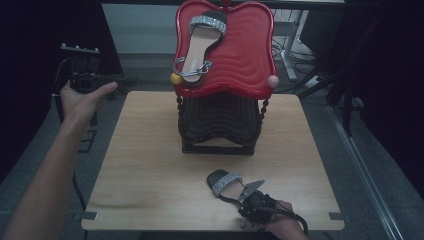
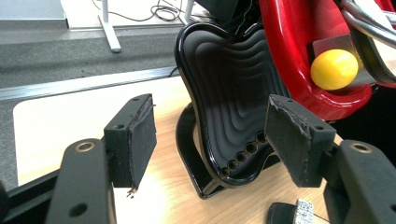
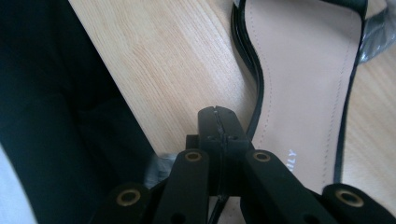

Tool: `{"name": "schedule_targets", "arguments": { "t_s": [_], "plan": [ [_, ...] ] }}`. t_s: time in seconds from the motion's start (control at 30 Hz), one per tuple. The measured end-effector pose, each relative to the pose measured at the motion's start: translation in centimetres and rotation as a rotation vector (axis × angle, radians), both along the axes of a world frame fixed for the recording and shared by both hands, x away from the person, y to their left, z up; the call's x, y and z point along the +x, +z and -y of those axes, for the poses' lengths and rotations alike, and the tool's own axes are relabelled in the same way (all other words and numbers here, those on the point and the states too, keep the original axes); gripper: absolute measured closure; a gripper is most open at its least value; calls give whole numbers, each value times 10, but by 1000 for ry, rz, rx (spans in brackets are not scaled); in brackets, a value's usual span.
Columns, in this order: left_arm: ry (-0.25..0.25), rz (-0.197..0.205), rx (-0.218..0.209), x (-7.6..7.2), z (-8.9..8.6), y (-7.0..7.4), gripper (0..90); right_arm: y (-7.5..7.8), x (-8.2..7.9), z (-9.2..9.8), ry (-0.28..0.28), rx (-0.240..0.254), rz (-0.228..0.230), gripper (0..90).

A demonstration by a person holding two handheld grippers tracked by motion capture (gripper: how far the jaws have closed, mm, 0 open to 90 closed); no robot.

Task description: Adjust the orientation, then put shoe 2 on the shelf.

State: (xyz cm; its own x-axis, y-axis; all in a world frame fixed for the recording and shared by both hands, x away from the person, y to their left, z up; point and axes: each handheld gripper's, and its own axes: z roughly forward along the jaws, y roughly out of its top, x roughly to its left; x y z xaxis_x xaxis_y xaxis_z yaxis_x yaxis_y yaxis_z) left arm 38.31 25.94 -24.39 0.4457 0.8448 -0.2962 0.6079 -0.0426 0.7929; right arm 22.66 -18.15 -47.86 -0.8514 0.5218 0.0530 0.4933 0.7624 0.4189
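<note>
A black sandal with a glittery strap [image 1: 202, 42] lies on the tilted red top tray [image 1: 247, 55] of a small rack. Its mate [image 1: 226, 184] lies flat on the wooden table [image 1: 150, 160] near the front edge. My right gripper [image 1: 249, 196] is at this sandal's heel, and its jaws [image 3: 217, 123] are shut, apparently on the sandal's thin strap beside the tan insole [image 3: 303, 93]. My left gripper [image 1: 80, 76] is held off the table's left side. It [image 2: 212, 123] stands open with nothing between its pads and faces the rack's black lower tray [image 2: 229, 93].
The rack stands at the table's back middle, with a yellow ball [image 1: 176, 78] and a pink ball [image 1: 272, 81] at the red tray's corners. The black lower tray [image 1: 220, 122] sits under the red one. Cables and desk legs lie on the floor behind.
</note>
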Motion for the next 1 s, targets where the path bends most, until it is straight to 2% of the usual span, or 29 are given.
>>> {"name": "schedule_targets", "arguments": {
  "t_s": [0.03,0.13,0.23,0.3,0.4,0.43,0.47,0.5,0.57,0.63,0.67,0.7,0.73,0.77,0.8,0.83,0.9,0.93,1.0],
  "plan": [
    [0,0,0,0,0,0,340,0,1,2,-5,7,-7,900],
    [-3,0,-4,0,0,1,340,2,6,10,-34,-32,14,900],
    [-4,1,-4,0,1,2,341,1,12,20,-58,-33,23,900],
    [-5,1,-2,0,1,2,340,2,16,27,-74,-30,34,900],
    [-9,0,-5,0,1,1,340,7,15,30,-51,15,44,884],
    [-9,-1,-5,0,1,0,340,17,14,30,-20,73,65,762],
    [-9,-2,-6,0,0,0,340,22,15,30,-8,92,70,730],
    [-9,-2,-6,0,0,0,340,22,15,30,-8,92,70,730],
    [-1,-3,-7,-1,-2,1,340,35,23,31,-18,103,109,595],
    [-1,1,-9,-1,-3,2,340,37,33,32,-20,105,106,466],
    [-1,6,-13,-2,-3,4,340,37,39,32,-28,96,96,422],
    [-1,6,-13,-2,-3,4,339,37,39,32,-28,96,96,422],
    [-3,8,-14,-2,-2,5,340,32,49,31,-25,56,68,358],
    [-5,9,-14,-3,-2,5,340,32,49,31,-25,56,68,358],
    [-8,11,-12,-3,-1,6,339,30,51,30,-22,38,66,343],
    [-12,13,-11,-3,0,7,339,24,56,28,-8,-6,60,302],
    [-13,13,-9,-3,1,7,339,21,58,27,1,-22,50,281],
    [-14,10,-10,-2,2,6,339,13,61,26,13,-53,44,257],
    [-15,10,-10,-2,3,6,339,11,62,26,18,-61,37,246]
  ]
}}
